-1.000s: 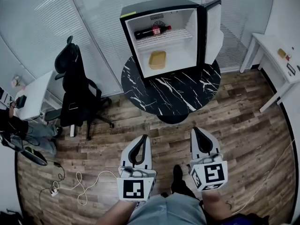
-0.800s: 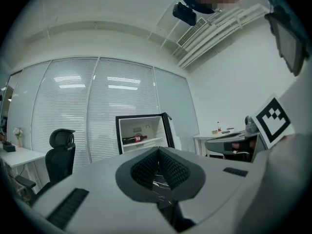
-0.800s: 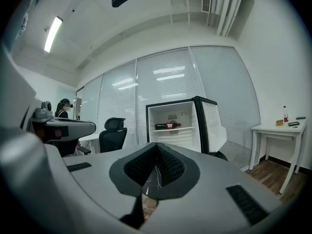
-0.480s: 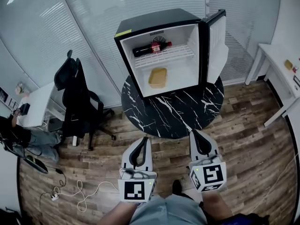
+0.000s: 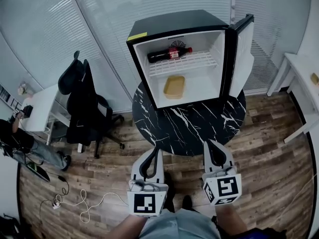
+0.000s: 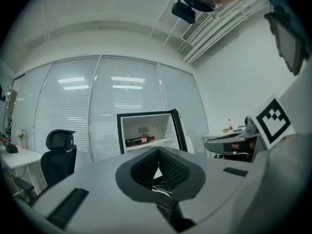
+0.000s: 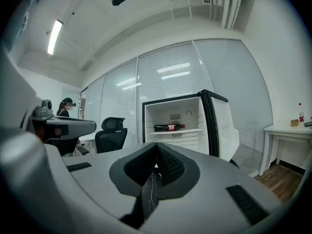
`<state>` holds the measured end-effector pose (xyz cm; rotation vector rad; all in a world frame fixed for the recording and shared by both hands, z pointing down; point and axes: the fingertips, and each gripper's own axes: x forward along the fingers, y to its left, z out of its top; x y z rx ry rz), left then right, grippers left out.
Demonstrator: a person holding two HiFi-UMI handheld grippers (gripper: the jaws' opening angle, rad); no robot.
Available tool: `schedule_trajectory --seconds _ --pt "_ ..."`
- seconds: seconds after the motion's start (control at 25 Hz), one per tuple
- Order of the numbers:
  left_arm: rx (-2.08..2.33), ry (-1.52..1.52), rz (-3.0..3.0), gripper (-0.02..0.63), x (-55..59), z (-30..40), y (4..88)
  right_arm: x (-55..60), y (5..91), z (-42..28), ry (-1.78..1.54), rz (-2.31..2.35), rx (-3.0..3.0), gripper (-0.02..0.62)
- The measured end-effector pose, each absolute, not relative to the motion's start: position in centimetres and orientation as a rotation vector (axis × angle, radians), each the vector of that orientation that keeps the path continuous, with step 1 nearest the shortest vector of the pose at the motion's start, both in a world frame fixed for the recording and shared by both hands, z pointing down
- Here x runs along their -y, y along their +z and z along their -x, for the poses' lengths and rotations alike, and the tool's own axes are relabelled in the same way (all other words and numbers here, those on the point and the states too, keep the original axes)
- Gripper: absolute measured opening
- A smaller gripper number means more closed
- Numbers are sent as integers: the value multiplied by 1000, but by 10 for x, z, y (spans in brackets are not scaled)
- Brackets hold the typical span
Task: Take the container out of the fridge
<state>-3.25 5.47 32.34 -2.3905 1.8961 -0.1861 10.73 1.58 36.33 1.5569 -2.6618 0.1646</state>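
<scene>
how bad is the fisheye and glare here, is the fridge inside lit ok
Head view: strong fisheye curves the glass wall; fridge interior is bright, yellow container plain. Left gripper view: dark round vignette, light reflections on the glass wall. Right gripper view: same vignette, ceiling light glares.

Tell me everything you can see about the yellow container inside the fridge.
The container is a yellow, shallow box with rounded corners that looks like plastic. I cannot tell whether it has a lid. It lies flat on the floor of the open fridge, under the wire shelf, left of the middle as the head view shows it. Nothing rests on it or holds it. Only the head view shows it.
</scene>
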Motion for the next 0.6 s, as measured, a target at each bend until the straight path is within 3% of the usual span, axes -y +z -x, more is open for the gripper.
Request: schedule_trajectory --seconds 0.6 --pt "-1877 -131 2490 14 117 97 356 145 397 -64 170 -1637 2501 12"
